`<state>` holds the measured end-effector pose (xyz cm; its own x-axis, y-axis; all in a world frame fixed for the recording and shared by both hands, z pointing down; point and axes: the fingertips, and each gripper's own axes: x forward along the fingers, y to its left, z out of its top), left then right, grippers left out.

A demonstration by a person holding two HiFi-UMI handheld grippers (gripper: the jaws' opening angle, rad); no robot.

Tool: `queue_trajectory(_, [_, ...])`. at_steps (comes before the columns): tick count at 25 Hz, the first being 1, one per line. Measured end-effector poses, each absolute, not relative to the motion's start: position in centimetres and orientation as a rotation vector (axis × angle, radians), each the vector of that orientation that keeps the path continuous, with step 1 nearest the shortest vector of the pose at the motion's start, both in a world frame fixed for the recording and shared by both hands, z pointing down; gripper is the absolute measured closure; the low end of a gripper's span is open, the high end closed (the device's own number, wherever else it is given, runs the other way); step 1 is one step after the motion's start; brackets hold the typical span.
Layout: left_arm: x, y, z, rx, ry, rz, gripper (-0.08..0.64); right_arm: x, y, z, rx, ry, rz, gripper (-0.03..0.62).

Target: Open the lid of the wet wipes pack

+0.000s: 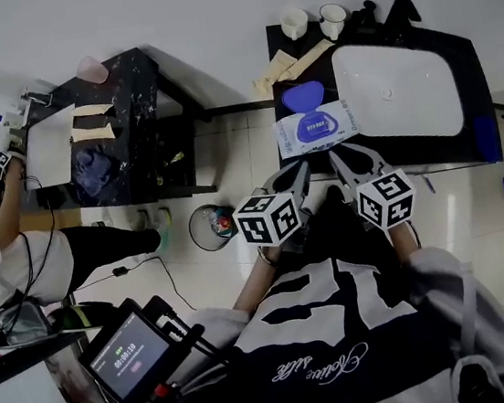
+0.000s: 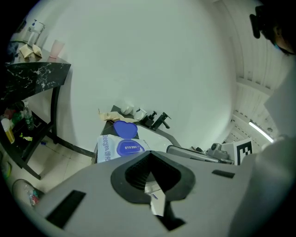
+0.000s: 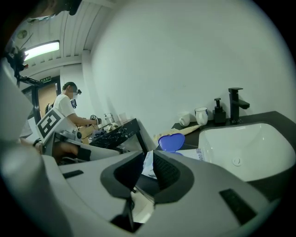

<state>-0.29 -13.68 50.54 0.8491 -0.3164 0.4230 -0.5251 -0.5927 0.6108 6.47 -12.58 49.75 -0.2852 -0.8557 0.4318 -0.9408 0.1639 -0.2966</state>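
The wet wipes pack [image 1: 316, 128] lies on the dark counter [image 1: 393, 154], just left of the sink. Its blue heart-shaped lid [image 1: 303, 96] is flipped up and back, showing the blue oval opening frame underneath. Both grippers hover side by side in front of the counter, short of the pack and touching nothing. My left gripper [image 1: 305, 169] is shut, its tips meeting with nothing between them. My right gripper [image 1: 348, 157] is open a narrow gap. The left gripper view has the pack [image 2: 108, 148] and lid [image 2: 125, 129] beyond my left gripper [image 2: 151, 154]. The right gripper view has the lid [image 3: 171, 141] beyond my right gripper [image 3: 148, 155].
A white sink basin [image 1: 398, 89] fills the counter's right part, with a black faucet [image 1: 393, 11], two white cups [image 1: 295, 22] and a beige cloth [image 1: 293, 61] behind. A second black table [image 1: 131, 120] stands left, with another person [image 1: 9, 246] beside it. A bin [image 1: 207, 227] sits on the floor.
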Motion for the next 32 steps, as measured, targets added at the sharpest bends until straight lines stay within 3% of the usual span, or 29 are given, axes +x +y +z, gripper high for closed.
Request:
queue_trajectory(22, [2.4,-4.3,47.5,2.252,-0.637,0.201,0.561,7.3,-0.7,46.8,1.732,-2.318,0.681,0.529])
queue_trajectory(25, [3.2,-1.3,47.0,2.244,-0.691,0.173,0.561,7.9,2.6,46.7,1.695,-2.347,0.681,0.568])
queue_trajectory(32, [4.3,7.2,47.7,2.165,-0.792,0.116,0.561,9.9,10.4,47.1,1.616,-2.405,0.695,0.592])
